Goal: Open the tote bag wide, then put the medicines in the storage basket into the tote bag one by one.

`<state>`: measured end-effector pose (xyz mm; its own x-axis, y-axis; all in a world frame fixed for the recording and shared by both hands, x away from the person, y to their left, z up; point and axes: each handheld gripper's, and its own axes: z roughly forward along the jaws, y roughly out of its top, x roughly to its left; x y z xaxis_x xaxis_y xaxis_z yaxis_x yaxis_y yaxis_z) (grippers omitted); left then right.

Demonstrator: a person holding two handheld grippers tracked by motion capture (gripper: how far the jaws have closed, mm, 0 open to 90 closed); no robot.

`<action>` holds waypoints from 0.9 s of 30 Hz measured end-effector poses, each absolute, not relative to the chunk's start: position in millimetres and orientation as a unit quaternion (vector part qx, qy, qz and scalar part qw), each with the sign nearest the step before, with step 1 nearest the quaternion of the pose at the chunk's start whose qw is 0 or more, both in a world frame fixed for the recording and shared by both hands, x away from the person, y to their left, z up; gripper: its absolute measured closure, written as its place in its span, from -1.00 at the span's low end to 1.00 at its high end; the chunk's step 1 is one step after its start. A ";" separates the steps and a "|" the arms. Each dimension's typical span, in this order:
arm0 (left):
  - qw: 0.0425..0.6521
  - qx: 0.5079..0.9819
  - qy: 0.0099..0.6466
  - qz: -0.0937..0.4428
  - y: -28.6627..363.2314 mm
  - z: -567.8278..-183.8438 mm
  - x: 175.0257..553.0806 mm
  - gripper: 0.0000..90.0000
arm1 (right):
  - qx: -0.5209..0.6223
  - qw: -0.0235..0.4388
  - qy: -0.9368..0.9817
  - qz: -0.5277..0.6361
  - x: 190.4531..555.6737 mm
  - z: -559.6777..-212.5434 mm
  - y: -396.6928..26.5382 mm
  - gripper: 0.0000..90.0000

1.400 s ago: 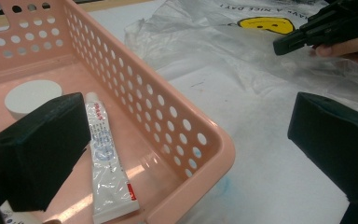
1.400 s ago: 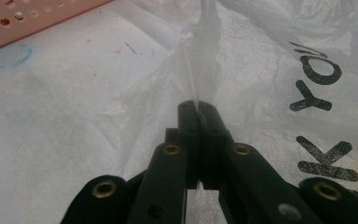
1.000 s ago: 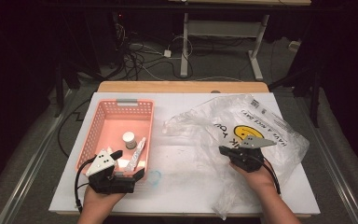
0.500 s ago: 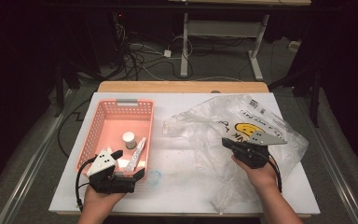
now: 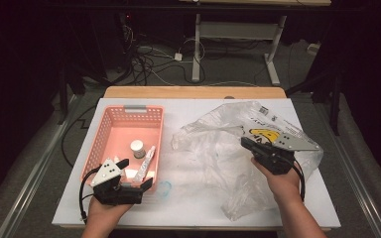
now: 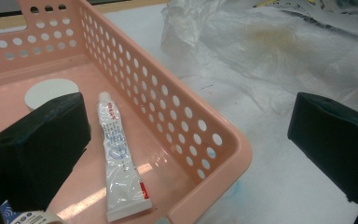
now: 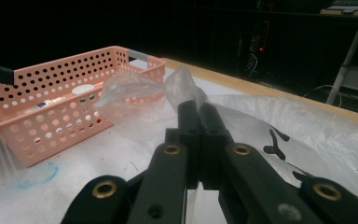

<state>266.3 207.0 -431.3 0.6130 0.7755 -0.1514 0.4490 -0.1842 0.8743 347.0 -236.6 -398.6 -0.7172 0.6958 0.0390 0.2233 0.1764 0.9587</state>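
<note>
My left hand-held gripper [image 5: 138, 181] sits at the near edge of the bench [image 5: 188, 218], jaws spread wide with nothing between them. In the left gripper view one jaw hangs over the basket's [image 6: 223, 154] near corner, the other stands over bare bench outside the wall. Just ahead of that jaw inside the basket lies a white tube [image 6: 121, 168], flat on the floor, cap end pointing away from me. Beyond it is a round white lid [image 6: 51, 92], partly hidden behind the jaw. A bit of a printed label [image 6: 21, 217] peeks in at the very bottom; I can't tell what it belongs to.

On the bench beside the basket's near corner there's a blue smudge [image 5: 163, 188].

Over on the right, my right hand-held gripper [image 5: 248, 144] is raised above the bench, jaws pressed together and pinching the bag [image 5: 218, 144]. In the right gripper view the clear plastic [image 7: 182, 86] bunches up right at the fingertips and puffs out past them. The rest of the bag sprawls across the right half of the bench, crumpled, with a yellow print [image 5: 264, 134] and black markings showing near my gripper.

Farther off, the basket's far wall carries a grey handle [image 5: 135, 108].
</note>
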 end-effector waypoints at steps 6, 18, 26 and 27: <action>0.498 0.747 0.405 0.171 204.6 -429.6 264.3 -1.00 | 0.321 0.207 0.735 0.560 349.6 -401.3 -238.5 1.00; 0.504 0.745 0.407 0.162 200.6 -413.9 275.1 -1.00 | 0.343 0.208 0.724 0.561 354.2 -406.9 -230.1 1.00; 0.494 0.746 0.414 0.168 201.6 -402.9 298.2 -1.00 | 0.354 0.220 0.719 0.556 366.3 -406.3 -210.2 1.00; 0.494 0.745 0.416 0.164 201.7 -401.8 300.6 -1.00 | 0.353 0.218 0.719 0.557 366.4 -406.4 -207.3 1.00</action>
<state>300.6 201.7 -401.8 0.5994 0.7828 -0.1673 0.4588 -0.1647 0.8732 366.4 -207.3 -406.4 -0.6552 0.7512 0.0796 0.2650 0.1299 0.9555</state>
